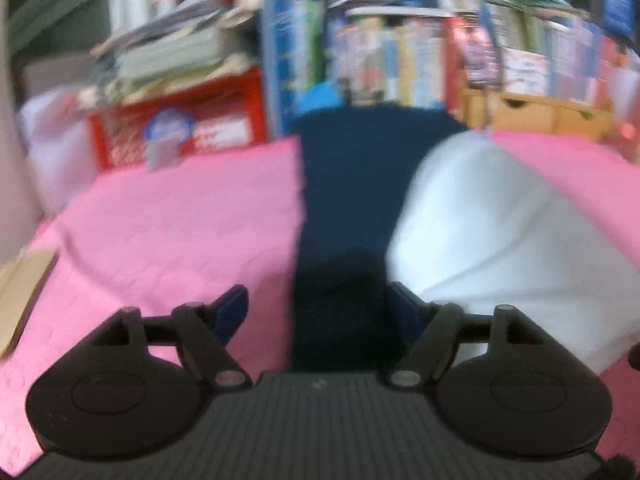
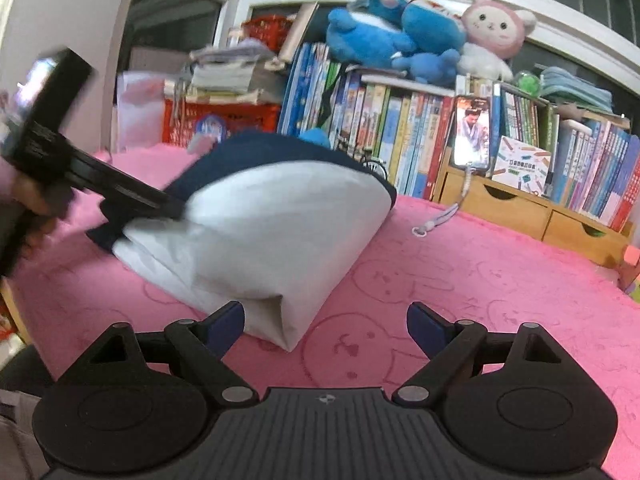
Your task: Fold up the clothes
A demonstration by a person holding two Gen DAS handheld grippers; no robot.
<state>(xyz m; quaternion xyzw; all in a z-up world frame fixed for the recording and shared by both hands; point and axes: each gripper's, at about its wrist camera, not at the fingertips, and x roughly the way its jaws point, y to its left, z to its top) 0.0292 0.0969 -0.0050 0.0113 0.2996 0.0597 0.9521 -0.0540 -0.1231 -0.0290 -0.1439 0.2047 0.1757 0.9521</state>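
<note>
A folded garment lies on the pink blanket (image 2: 480,280), with a navy part (image 1: 352,200) and a white part (image 1: 500,232). My left gripper (image 1: 318,312) is open over the near end of the navy strip. The cloth sits between its blue pads without touching the left pad (image 1: 232,312). In the right wrist view the white fold (image 2: 272,232) bulges up over the navy layer (image 2: 256,152). My right gripper (image 2: 325,326) is open, and the fold's near corner lies between its fingers. The left gripper (image 2: 172,206), held by a hand (image 2: 32,204), reaches the garment's left side.
A bookshelf (image 2: 400,128) full of books runs along the far edge, with plush toys (image 2: 384,36) on top. A lit phone (image 2: 472,132) leans above wooden drawers (image 2: 512,208). A red crate (image 2: 224,120) stands at back left. A cord (image 2: 436,220) lies on the blanket.
</note>
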